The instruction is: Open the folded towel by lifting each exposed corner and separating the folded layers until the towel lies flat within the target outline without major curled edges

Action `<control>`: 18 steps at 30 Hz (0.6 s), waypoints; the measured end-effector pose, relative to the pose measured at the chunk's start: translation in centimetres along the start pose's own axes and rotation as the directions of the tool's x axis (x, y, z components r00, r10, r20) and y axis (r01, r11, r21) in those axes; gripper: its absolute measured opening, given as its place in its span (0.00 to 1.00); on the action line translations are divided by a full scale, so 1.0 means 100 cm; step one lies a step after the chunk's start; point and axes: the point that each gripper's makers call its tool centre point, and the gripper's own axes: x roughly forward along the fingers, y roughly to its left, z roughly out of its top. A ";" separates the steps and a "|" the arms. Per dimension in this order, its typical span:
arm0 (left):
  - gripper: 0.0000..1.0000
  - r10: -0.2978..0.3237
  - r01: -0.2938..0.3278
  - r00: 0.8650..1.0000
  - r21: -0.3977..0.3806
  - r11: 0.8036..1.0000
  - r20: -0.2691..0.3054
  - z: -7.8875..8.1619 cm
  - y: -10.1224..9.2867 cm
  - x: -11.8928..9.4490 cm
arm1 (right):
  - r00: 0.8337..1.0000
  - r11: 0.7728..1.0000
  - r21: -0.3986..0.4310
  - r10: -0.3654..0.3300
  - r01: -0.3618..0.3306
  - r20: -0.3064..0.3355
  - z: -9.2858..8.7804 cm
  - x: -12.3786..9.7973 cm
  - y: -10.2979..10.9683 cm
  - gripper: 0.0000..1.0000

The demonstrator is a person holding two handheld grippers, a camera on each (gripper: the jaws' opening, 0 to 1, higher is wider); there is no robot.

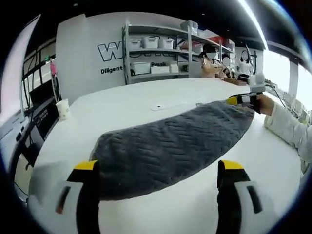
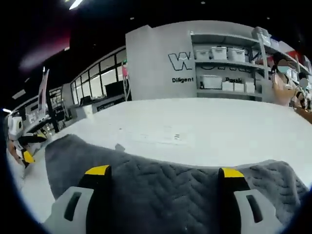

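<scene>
A grey towel (image 1: 170,146) with a herringbone weave lies stretched across the white table (image 1: 126,105). In the left gripper view my left gripper (image 1: 158,168) is open, its yellow-tipped jaws wide apart over the towel's near edge. At the towel's far right end is the right gripper (image 1: 241,100), held by a hand in a white sleeve (image 1: 287,126). In the right gripper view my right gripper (image 2: 165,171) stands open just above the towel (image 2: 161,190), with cloth spanning the gap between its jaws. The left gripper (image 2: 23,151) shows at the towel's far left end.
A paper cup (image 1: 63,108) stands near the table's left edge. A flat white label (image 2: 163,137) lies on the table (image 2: 204,122) beyond the towel. Metal shelves (image 1: 156,53) with white bins line the back wall, and people sit at the back right.
</scene>
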 end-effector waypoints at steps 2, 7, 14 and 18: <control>0.99 0.005 -0.005 1.000 0.000 1.000 -0.005 -0.001 0.001 0.000 | 0.998 0.999 -0.027 -0.023 0.022 -0.051 -0.014 0.008 -0.004 0.88; 0.99 0.009 -0.009 1.000 0.001 1.000 -0.007 -0.002 0.001 0.000 | 0.992 0.994 -0.101 -0.053 0.041 -0.116 -0.033 0.011 -0.008 0.89; 0.99 0.013 -0.013 1.000 0.002 1.000 -0.012 -0.004 0.002 -0.001 | 0.990 0.992 -0.118 -0.061 0.046 -0.125 -0.036 0.011 -0.009 0.89; 0.99 0.013 -0.013 1.000 0.000 1.000 -0.012 -0.004 0.002 0.000 | 0.990 0.992 -0.120 -0.059 0.044 -0.126 -0.036 0.010 -0.007 0.89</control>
